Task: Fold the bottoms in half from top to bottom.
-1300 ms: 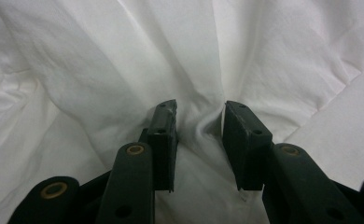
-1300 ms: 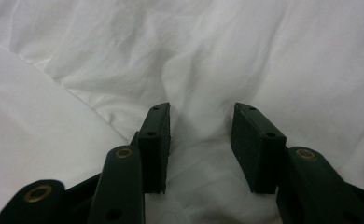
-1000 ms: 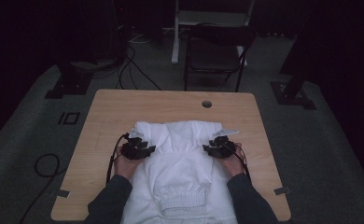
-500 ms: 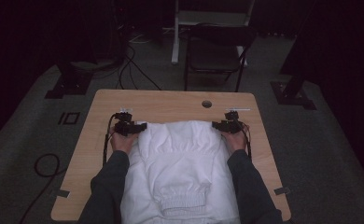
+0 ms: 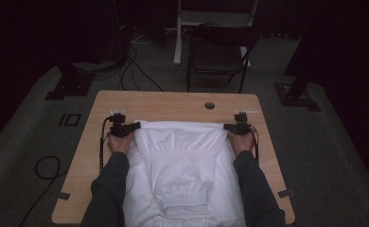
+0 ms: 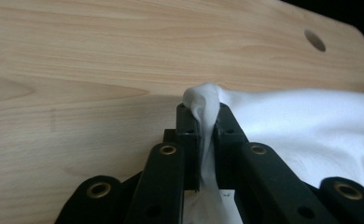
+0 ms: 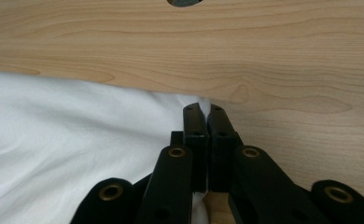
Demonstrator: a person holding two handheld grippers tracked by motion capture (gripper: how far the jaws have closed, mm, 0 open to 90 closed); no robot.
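Both grippers, left (image 5: pixel 134 126) and right (image 5: pixel 228 126), have just closed their jaws on the white garment's (image 5: pixel 182 161) corners; thin pinches like that could slip if tugged.

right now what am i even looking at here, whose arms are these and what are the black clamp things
A person sits at a wooden table, both forearms reaching in from below. Each hand holds a black two-jaw gripper: no robot arm here.

The wide picture comes from a fixed camera above the person. The two close-ups come from small cameras riding on each gripper, looking along its jaws.

A white garment lies spread on the table, its elastic hem toward the person. The left gripper has just closed its jaws on one far corner of the cloth, bunched between them in the left gripper view. The right gripper has just pinched the other far corner. The far edge runs straight between them.
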